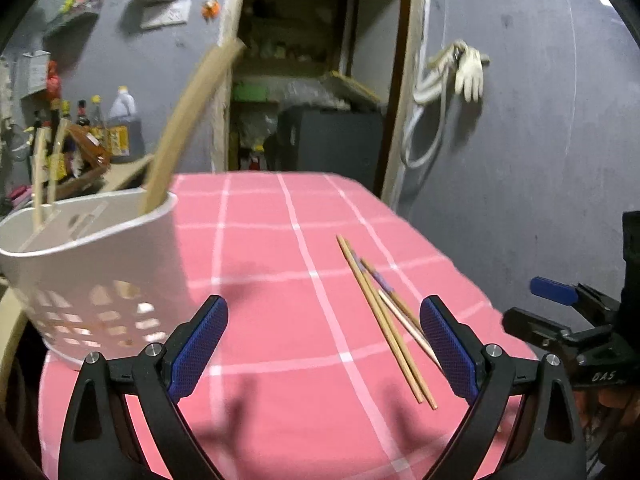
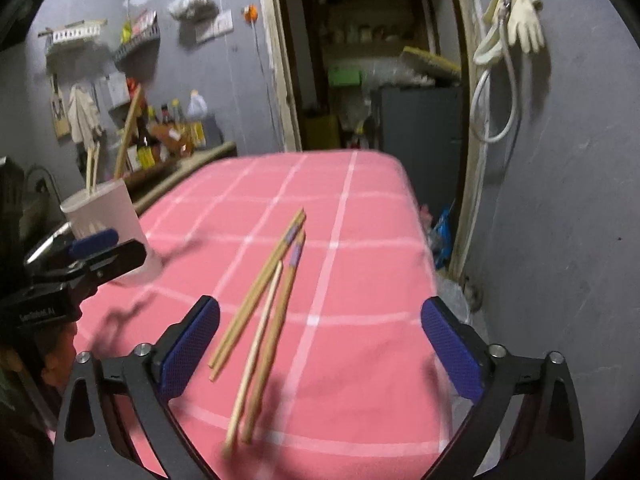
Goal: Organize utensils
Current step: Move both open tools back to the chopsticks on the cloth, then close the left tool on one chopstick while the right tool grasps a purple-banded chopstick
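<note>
Several wooden chopsticks [image 1: 384,316] [image 2: 264,312] lie loose on the pink checked tablecloth [image 1: 280,240] [image 2: 360,240]. A white perforated holder [image 1: 92,264] [image 2: 106,216] stands at the table's left, with a long wooden utensil handle [image 1: 188,120] and two chopsticks [image 1: 42,176] upright in it. My left gripper [image 1: 324,344] hovers open over the cloth, the holder to its left and the chopsticks just inside its right finger. My right gripper [image 2: 320,344] is open above the loose chopsticks, nothing pressed between its pads. Each gripper shows at the edge of the other's view: the right gripper [image 1: 560,312], the left gripper [image 2: 88,256].
A grey wall with a hanging glove [image 1: 470,72] [image 2: 524,20] and hose is to the right. An open doorway [image 1: 304,80] lies behind the table. Bottles [image 1: 120,124] crowd a counter at the back left. The table's right edge [image 2: 424,240] drops off to the floor.
</note>
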A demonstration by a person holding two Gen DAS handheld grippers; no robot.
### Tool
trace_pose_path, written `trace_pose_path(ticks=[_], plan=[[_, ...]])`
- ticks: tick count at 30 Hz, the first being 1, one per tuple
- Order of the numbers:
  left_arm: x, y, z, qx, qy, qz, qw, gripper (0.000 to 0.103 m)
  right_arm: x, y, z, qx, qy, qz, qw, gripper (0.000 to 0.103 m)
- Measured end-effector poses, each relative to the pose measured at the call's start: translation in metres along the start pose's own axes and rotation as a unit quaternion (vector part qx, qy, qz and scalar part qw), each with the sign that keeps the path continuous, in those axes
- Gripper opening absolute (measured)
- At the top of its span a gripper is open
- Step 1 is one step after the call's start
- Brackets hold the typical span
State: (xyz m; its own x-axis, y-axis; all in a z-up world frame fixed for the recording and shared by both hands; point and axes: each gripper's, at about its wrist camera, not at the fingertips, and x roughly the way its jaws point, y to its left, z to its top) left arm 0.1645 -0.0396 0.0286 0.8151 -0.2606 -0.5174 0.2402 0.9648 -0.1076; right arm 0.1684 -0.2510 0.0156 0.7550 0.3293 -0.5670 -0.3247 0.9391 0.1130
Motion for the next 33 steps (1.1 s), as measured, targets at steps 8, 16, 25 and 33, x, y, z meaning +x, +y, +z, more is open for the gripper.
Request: trace_pose_path(ticks=[8,16,25,33], plan=[[0.031,-0.005,-0.006,0.012,0.053,-0.016,0.9984,0.092,0.027,-0.002,-0.007,-0.010,0.058,0.031,0.998,0.075],[0.057,-0.007,-0.007,0.014,0.109,-0.048,0.9928,0.066,0.045,0.002,-0.008,-0.022,0.105,0.036,0.994,0.065],[0.085,-0.007,-0.003,0.003,0.152,-0.075,0.9856,0.040,0.058,0.003,-0.007,-0.035,0.127,0.041,0.990,0.043],[0.104,-0.008,0.002,0.001,0.174,-0.080,0.9815,0.027,0.070,-0.010,0.000,-0.012,0.132,0.043,0.990,0.020]])
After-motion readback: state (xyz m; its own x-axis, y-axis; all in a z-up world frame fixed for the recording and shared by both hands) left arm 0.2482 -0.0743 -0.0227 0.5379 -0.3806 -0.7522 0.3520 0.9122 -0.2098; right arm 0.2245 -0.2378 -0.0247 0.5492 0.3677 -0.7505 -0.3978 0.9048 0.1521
